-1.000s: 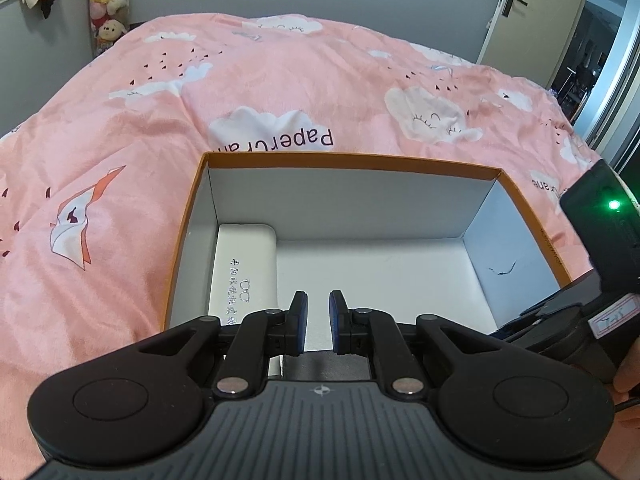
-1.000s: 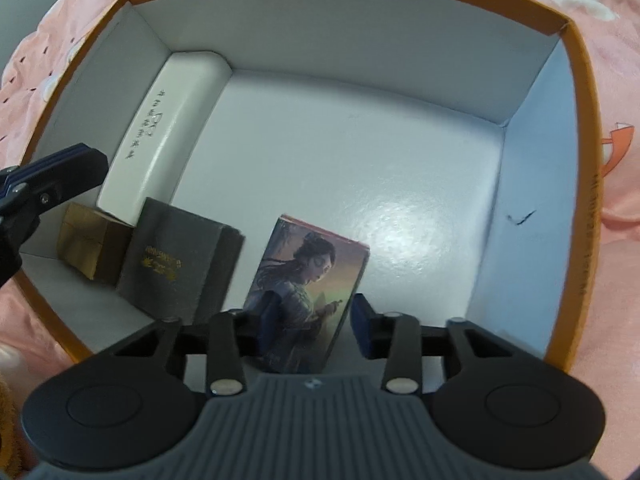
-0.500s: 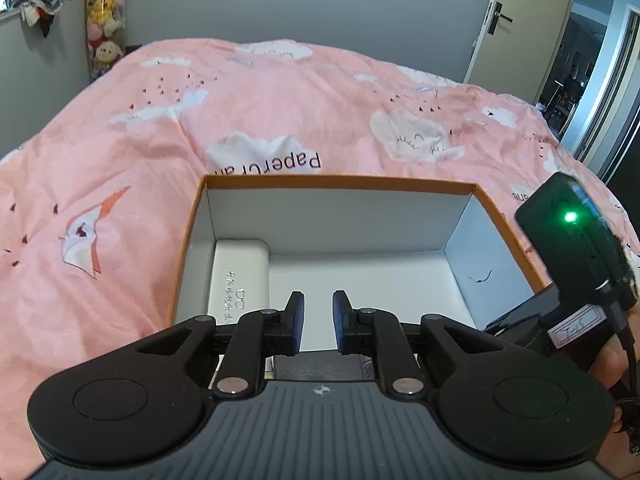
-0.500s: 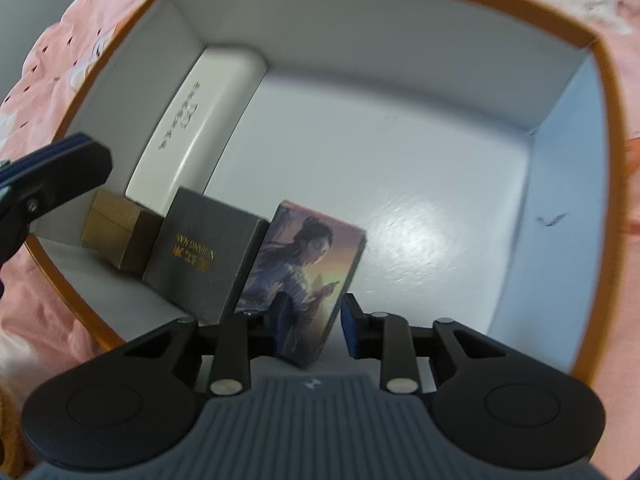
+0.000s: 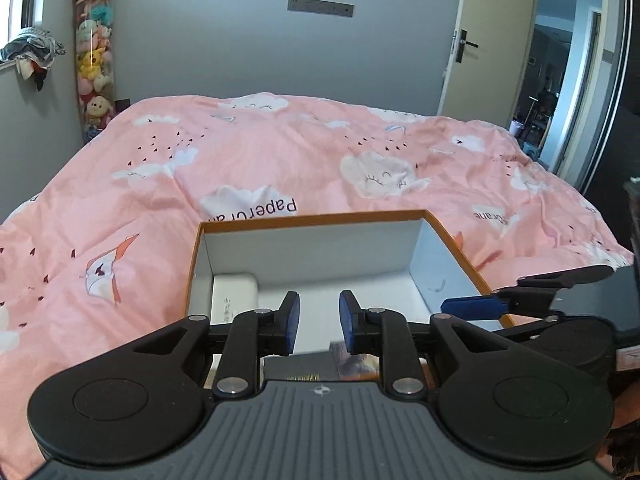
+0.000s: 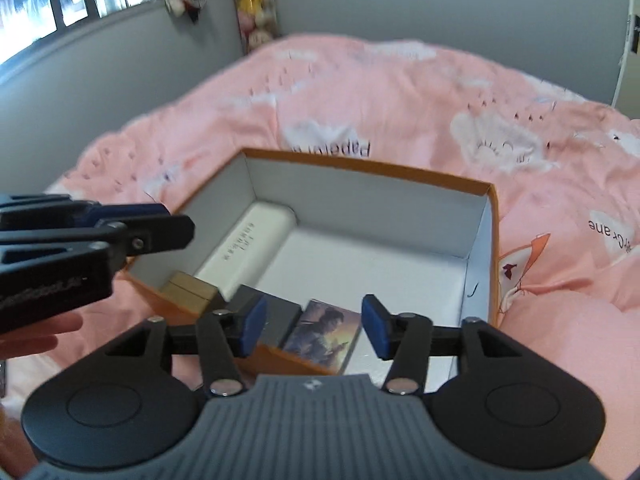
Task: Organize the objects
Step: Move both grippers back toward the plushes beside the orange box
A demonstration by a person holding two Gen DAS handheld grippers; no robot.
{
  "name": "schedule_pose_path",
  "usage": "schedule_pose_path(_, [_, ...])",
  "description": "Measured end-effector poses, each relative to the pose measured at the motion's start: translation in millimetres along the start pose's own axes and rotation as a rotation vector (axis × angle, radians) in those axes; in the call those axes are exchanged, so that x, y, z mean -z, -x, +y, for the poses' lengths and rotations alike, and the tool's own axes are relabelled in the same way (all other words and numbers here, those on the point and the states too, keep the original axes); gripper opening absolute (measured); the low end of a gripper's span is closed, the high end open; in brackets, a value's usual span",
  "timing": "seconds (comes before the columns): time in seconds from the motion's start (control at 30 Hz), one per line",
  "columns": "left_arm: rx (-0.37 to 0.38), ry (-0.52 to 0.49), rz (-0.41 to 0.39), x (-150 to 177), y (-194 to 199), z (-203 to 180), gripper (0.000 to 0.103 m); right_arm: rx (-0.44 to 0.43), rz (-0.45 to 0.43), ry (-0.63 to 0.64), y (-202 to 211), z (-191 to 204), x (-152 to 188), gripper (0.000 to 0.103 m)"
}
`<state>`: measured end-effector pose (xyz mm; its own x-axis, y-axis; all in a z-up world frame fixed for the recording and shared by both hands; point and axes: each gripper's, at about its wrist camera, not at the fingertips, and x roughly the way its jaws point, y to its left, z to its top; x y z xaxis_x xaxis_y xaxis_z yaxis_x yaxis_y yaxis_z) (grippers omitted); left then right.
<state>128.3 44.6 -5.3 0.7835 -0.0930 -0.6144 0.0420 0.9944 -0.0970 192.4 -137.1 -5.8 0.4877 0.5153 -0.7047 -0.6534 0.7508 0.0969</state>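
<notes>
An orange-edged cardboard box [image 6: 493, 216] with white inside walls sits on the pink bed. Along its near side lie a white case [image 6: 248, 250], a gold box [image 6: 188, 290], a dark grey box [image 6: 276, 322] and a picture card box [image 6: 324, 334]. My right gripper [image 6: 312, 330] is open and empty, raised above the near edge of the box. My left gripper [image 5: 318, 324] is open with a narrow gap, empty, above the box's near edge [image 5: 192, 264]. The white case [image 5: 234, 298] shows in the left wrist view too.
The pink cloud-print duvet [image 5: 280, 152] covers the bed all around the box. A tube of plush toys [image 5: 94, 64] stands against the far wall at the left. An open door [image 5: 500, 48] is at the far right.
My right gripper let go of the picture card box, opened wide and pulled back and up. My left gripper also rose and drew back, opening slightly.
</notes>
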Motion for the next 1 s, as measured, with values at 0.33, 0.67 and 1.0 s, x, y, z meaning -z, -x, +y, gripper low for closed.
schedule_pose_path(0.33, [-0.014, -0.014, 0.109, 49, 26, 1, 0.037, 0.030, -0.009, -0.010, 17, 29, 64, 0.068])
schedule_pose_path(0.67, [-0.016, 0.070, 0.253, 85, 41, 25, 0.037, -0.016, 0.108, -0.005, 15, 50, 101, 0.068])
schedule_pose_path(1.0, [0.037, 0.176, 0.356, 115, 51, 43, 0.037, -0.059, 0.180, -0.037, 11, 55, 119, 0.066])
